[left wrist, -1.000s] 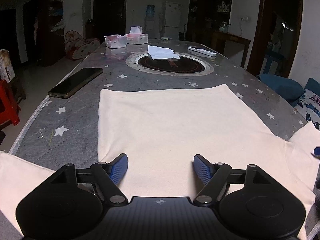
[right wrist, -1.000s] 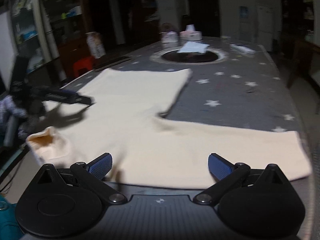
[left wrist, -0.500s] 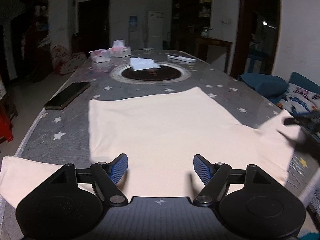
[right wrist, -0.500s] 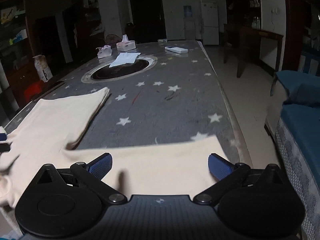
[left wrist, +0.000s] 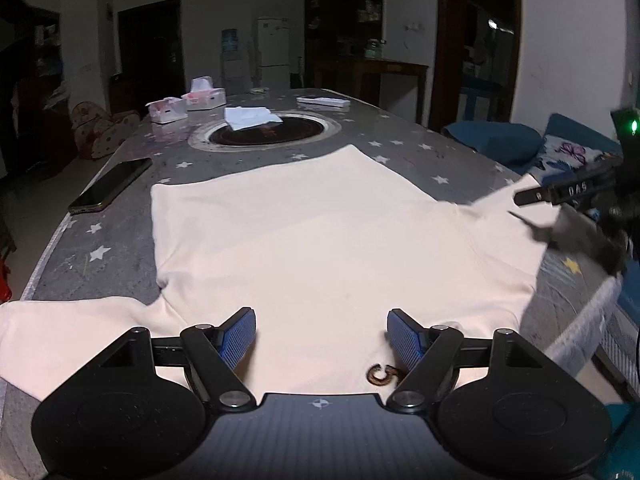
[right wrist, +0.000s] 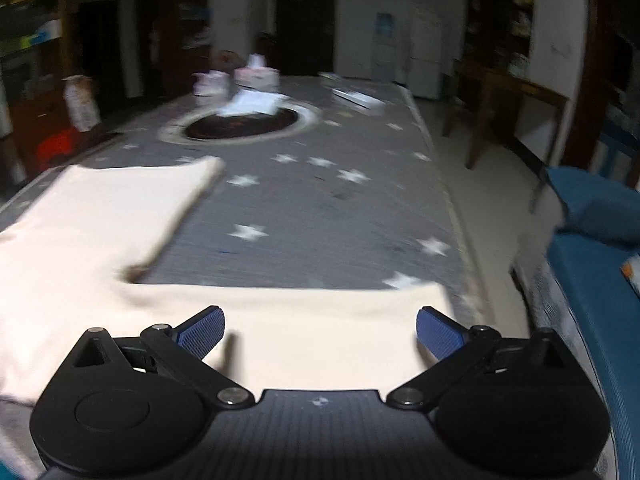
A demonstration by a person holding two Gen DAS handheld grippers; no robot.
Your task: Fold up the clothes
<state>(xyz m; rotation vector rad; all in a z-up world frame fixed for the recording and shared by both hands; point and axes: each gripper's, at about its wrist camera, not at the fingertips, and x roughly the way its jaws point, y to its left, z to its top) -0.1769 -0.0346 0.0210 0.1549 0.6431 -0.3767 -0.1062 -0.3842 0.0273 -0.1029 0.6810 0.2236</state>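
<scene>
One shirt (left wrist: 320, 240) sleeve cut off, btm-left.

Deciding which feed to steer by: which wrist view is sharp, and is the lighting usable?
Left wrist view: sharp, dim room, cream shirt bright and clear, fisheye bending the table edges. Right wrist view: motion-blurred throughout, stars smeared, only the right tongs crisp.

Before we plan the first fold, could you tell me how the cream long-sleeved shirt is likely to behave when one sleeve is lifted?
The cream shirt lies flat with soft edges, so it probably droops when lifted. Its right sleeve reaches the table's edge and might slide off. It looks light, so the body may drag along.
</scene>
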